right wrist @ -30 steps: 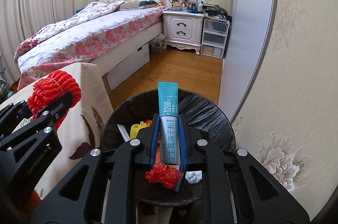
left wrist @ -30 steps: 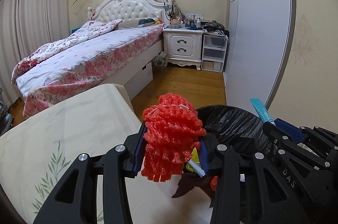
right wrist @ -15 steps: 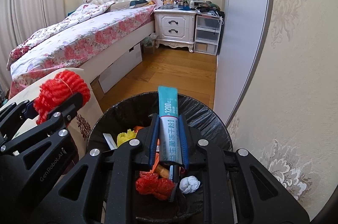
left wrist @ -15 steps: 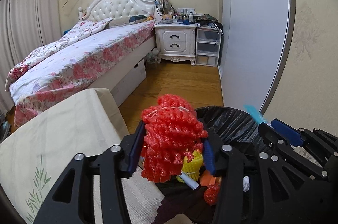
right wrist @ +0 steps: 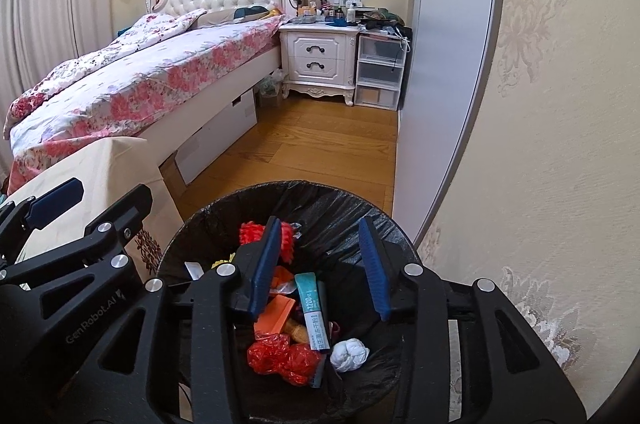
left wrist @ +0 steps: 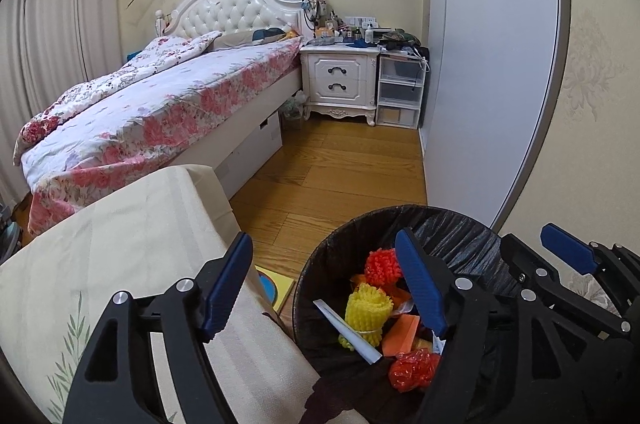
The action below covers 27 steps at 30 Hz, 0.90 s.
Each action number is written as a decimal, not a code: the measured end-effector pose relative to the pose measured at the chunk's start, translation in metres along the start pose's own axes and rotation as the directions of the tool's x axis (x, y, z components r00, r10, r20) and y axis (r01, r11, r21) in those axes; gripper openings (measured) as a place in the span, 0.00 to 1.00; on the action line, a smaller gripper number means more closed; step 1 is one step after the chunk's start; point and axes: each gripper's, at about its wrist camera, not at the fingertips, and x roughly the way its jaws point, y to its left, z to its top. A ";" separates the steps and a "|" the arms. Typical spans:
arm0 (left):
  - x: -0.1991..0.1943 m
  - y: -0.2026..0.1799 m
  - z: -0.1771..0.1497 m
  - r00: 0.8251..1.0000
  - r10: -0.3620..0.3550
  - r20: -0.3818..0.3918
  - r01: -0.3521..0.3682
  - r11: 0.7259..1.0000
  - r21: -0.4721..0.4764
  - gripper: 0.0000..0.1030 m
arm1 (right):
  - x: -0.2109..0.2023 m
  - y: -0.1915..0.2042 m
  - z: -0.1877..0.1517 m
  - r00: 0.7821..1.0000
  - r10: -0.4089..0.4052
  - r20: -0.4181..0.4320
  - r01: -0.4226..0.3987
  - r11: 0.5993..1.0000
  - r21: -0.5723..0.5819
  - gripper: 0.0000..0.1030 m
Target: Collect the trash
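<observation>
Both tools hang over the black-lined trash bin (right wrist: 224,208), and this is the release step of collecting trash. The left tool (left wrist: 324,288) has just been opening, and its blue pads now stand spread with nothing between them; the red foam net (left wrist: 382,266) lies down in the bin among the other rubbish, next to a yellow foam net (left wrist: 366,308). The right tool (right wrist: 320,264) has likewise just been opening, its jaws parted and empty, with the teal powder sachet (right wrist: 314,308) lying flat in the bin directly below, beside a crumpled white tissue (right wrist: 349,354) and a red plastic wrapper (right wrist: 280,354). The sachet seems to have settled rather than still be falling, though that is hard to tell from one view. With both items in the bin, the next move probably calls for drawing both tools back from the rim and turning toward the cloth-covered desk (left wrist: 100,244) on the left to look for more trash; none shows on the part of it in view.
</observation>
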 end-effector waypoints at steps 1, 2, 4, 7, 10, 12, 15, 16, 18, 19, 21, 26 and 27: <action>-0.001 0.001 0.000 1.000 0.004 0.003 -0.004 1.000 0.000 0.71 | 0.000 0.000 0.001 1.000 -0.003 0.002 0.003 1.000 0.000 0.44; -0.002 0.001 0.000 1.000 0.009 0.005 -0.009 1.000 0.000 0.72 | -0.001 -0.001 0.001 1.000 -0.006 0.004 0.006 1.000 0.002 0.45; -0.003 0.004 0.000 1.000 0.018 0.009 -0.018 1.000 -0.007 0.75 | -0.004 -0.002 0.001 1.000 -0.009 0.011 0.009 1.000 0.008 0.50; -0.006 0.009 0.000 1.000 0.021 0.012 -0.020 0.999 -0.025 0.77 | -0.008 -0.002 0.001 1.000 -0.018 0.023 0.018 1.000 0.011 0.57; -0.012 0.012 0.001 0.999 0.035 0.026 -0.034 0.999 -0.034 0.80 | -0.013 -0.002 0.001 0.999 -0.027 0.033 0.026 1.000 0.009 0.62; -0.016 0.015 0.001 0.998 0.049 0.039 -0.048 0.998 -0.036 0.81 | -0.017 -0.002 0.001 0.998 -0.034 0.044 0.034 0.999 0.007 0.66; -0.023 0.018 0.001 0.997 0.064 0.049 -0.062 0.997 -0.038 0.81 | -0.023 0.000 0.001 0.998 -0.034 0.053 0.035 0.999 0.000 0.71; -0.025 0.020 0.000 0.996 0.068 0.051 -0.066 0.997 -0.039 0.81 | -0.025 0.000 0.001 0.998 -0.032 0.055 0.032 0.999 -0.004 0.72; -0.031 0.022 -0.003 0.996 0.075 0.056 -0.073 0.997 -0.040 0.82 | -0.030 0.003 -0.001 0.998 -0.027 0.059 0.028 1.000 -0.011 0.74; -0.034 0.024 -0.004 0.995 0.079 0.057 -0.076 0.996 -0.043 0.82 | -0.032 0.004 -0.002 0.998 -0.025 0.061 0.026 1.000 -0.014 0.74; -0.041 0.028 -0.009 0.995 0.083 0.054 -0.080 0.996 -0.049 0.82 | -0.038 0.007 -0.003 0.998 -0.017 0.066 0.018 1.000 -0.021 0.75; -0.060 0.036 -0.019 0.993 0.107 0.055 -0.104 0.993 -0.053 0.82 | -0.054 0.015 -0.008 0.997 0.006 0.079 -0.003 0.999 -0.037 0.75; -0.065 0.038 -0.021 0.992 0.112 0.057 -0.109 0.993 -0.054 0.82 | -0.057 0.016 -0.008 0.997 0.009 0.082 -0.005 0.999 -0.041 0.75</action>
